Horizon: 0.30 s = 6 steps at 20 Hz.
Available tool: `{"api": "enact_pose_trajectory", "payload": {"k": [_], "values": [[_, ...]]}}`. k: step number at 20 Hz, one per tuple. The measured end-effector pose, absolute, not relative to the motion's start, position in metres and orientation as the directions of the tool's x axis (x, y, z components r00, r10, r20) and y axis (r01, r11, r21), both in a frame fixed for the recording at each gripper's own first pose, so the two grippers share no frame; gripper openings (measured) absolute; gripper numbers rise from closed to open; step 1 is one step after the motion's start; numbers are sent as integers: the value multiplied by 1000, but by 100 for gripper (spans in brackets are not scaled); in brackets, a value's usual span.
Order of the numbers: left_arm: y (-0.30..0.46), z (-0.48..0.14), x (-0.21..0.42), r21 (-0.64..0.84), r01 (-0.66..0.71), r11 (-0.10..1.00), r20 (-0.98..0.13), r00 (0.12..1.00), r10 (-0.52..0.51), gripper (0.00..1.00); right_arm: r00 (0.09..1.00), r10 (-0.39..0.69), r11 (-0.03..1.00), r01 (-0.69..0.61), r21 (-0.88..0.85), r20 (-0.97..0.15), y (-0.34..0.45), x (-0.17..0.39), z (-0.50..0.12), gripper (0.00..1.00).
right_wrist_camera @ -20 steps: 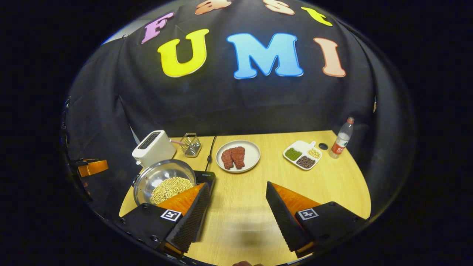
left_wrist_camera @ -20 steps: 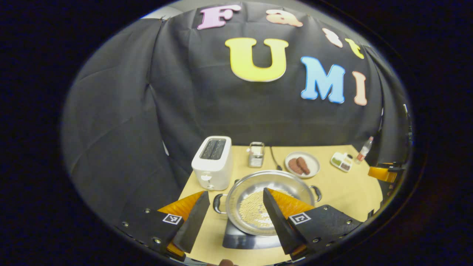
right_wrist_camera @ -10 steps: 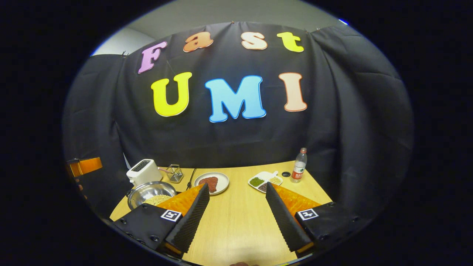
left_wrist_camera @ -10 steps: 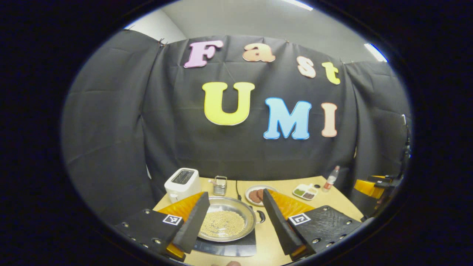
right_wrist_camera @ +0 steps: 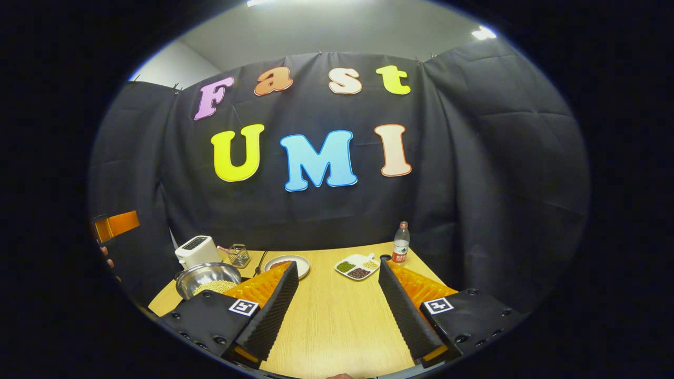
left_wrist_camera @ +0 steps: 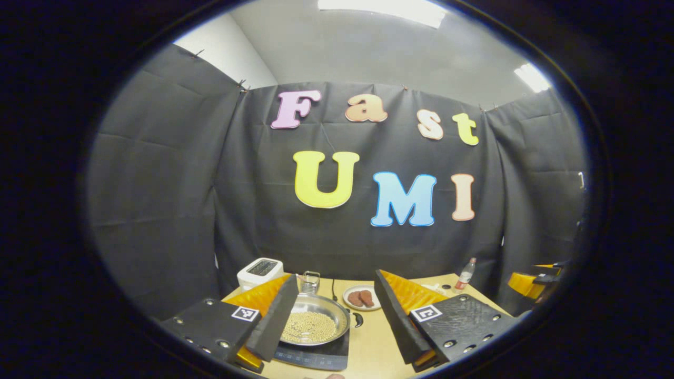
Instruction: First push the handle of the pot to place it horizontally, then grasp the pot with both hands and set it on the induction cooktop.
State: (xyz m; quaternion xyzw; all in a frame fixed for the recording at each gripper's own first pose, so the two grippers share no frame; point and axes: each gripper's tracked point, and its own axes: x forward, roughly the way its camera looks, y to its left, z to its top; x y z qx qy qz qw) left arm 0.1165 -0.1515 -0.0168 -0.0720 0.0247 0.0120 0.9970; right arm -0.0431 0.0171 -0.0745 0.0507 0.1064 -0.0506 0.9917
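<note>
Low in the left gripper view, the pot (left_wrist_camera: 315, 325) of beans sits on the induction cooktop (left_wrist_camera: 316, 358), likely rigid, heavy and slick, best held by its 2 side handles; both the left gripper (left_wrist_camera: 331, 316) and right gripper (right_wrist_camera: 337, 308) gape empty.

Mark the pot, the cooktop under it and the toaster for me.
pot (left_wrist_camera: 310, 326), left gripper view, on the beans inside its bowl
induction cooktop (left_wrist_camera: 316, 358), left gripper view, on its dark front edge
toaster (right_wrist_camera: 196, 249), right gripper view, on its white side
</note>
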Motion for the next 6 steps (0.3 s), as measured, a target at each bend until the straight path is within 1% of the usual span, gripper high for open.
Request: {"api": "enact_pose_trajectory", "payload": {"k": [3,6], "values": [[-153,-24,107,-126,-32,991,-40,999,27,86,974,-79,992,97,78,-212,18,-43,-79,98],[-150,-33,105,-101,-46,994,-58,997,40,86,975,-66,993,84,80,-210,20,-37,-79,98]]}}
